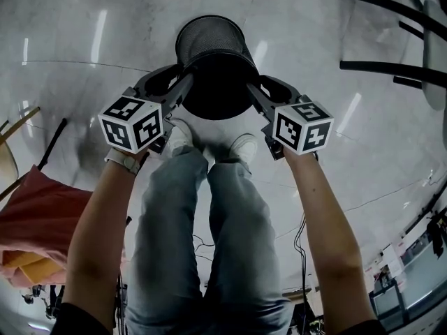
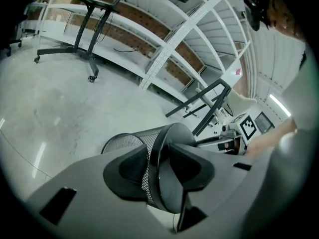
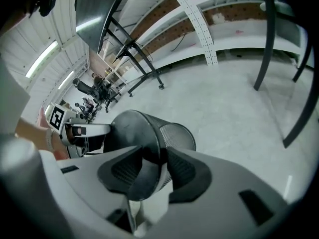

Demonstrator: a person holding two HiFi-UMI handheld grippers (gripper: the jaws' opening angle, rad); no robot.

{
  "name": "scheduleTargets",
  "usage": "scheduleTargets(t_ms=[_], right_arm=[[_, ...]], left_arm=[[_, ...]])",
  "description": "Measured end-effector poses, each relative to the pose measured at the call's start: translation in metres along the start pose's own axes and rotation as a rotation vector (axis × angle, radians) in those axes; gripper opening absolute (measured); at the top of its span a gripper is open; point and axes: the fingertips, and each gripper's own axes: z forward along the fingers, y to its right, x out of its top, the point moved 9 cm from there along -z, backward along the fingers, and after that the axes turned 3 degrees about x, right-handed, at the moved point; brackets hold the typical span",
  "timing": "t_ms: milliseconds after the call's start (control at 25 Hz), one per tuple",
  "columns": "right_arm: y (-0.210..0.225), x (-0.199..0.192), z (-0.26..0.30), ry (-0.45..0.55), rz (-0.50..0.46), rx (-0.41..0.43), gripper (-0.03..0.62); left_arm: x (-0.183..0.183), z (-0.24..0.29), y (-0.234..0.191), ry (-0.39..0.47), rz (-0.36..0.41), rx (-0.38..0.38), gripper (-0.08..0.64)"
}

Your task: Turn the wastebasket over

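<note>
Wastebasket (image 1: 213, 68) is held tilted over the floor (image 1: 77, 40), left tongs (image 1: 183, 86) and right tongs (image 1: 253, 89) clamped on opposite sides of its near edge. Roll both wrists evenly, or the mesh may slip.

The left forearm (image 1: 105, 218) and the right forearm (image 1: 325, 222) are bare and reach forward and down from the near side, almost parallel. A light band sits on the left wrist (image 1: 124, 160). The left claw (image 1: 183, 88) points far and inward to the right, and the right claw (image 1: 251, 89) points far and inward to the left. Each claw pinches the near edge of the wastebasket (image 1: 209, 37) between its two pads, the two from opposite sides.
</note>
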Motion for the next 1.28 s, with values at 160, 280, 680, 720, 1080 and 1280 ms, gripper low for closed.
scheduleTargets(t_ms=[160,280,680,720,1080,1280], right_arm=[[-0.001,-0.007,-0.003,0.016,-0.008,-0.005,0.160],[-0.005,-0.017,-0.008,0.003,-0.018,-0.003,0.160],[-0.024,-0.067,-0.024,-0.097,-0.020,0.001,0.166],[-0.026,-0.072,-0.025,-0.112,-0.017,0.002,0.167],[-0.035,-0.118,-0.029,-0.250,-0.042,0.024,0.172],[-0.032,-0.147,-0.021,-0.319,-0.022,0.009,0.170]], left_arm=[[-0.004,-0.002,0.002,0.009,0.013,-0.015,0.146],[-0.012,-0.008,0.007,-0.004,0.022,-0.026,0.146],[-0.064,-0.038,0.029,-0.078,-0.019,-0.046,0.158],[-0.071,-0.042,0.031,-0.086,-0.032,-0.044,0.158],[-0.122,-0.059,0.044,-0.149,-0.047,-0.041,0.167],[-0.157,-0.055,0.045,-0.244,-0.062,-0.005,0.167]])
